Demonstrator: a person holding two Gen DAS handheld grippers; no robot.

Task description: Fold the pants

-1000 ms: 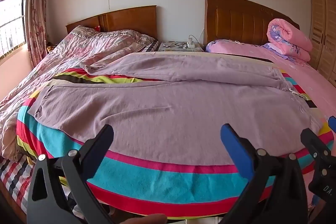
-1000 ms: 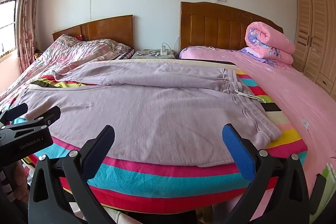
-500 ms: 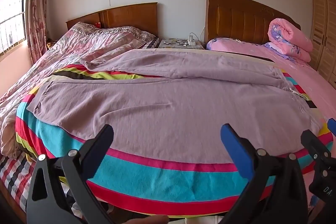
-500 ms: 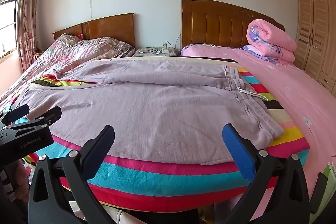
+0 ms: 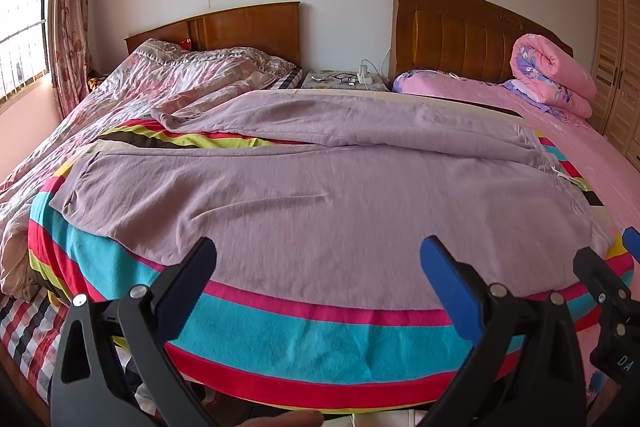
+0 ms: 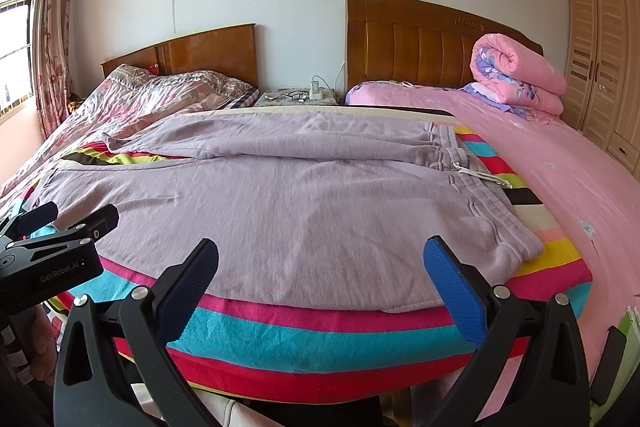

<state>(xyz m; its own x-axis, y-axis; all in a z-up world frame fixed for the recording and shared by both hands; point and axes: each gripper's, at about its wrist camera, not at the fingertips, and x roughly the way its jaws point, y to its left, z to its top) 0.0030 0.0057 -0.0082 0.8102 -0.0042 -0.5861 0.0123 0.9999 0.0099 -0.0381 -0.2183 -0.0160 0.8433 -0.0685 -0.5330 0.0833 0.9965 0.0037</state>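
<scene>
Lilac pants lie spread flat on a striped blanket, waistband at the right, legs running left; they also show in the right wrist view. The far leg lies crumpled behind the near one. My left gripper is open and empty, above the near edge of the pants. My right gripper is open and empty, above the near edge towards the waistband. The left gripper also shows at the left of the right wrist view.
The blanket covers a board across two beds with wooden headboards. A rolled pink quilt lies at the back right. A nightstand stands between the beds. A wardrobe is at the right, a window at the left.
Both views have tilted up slightly, so the bed sits lower in frame. The pants have not moved. Both grippers stay open.
</scene>
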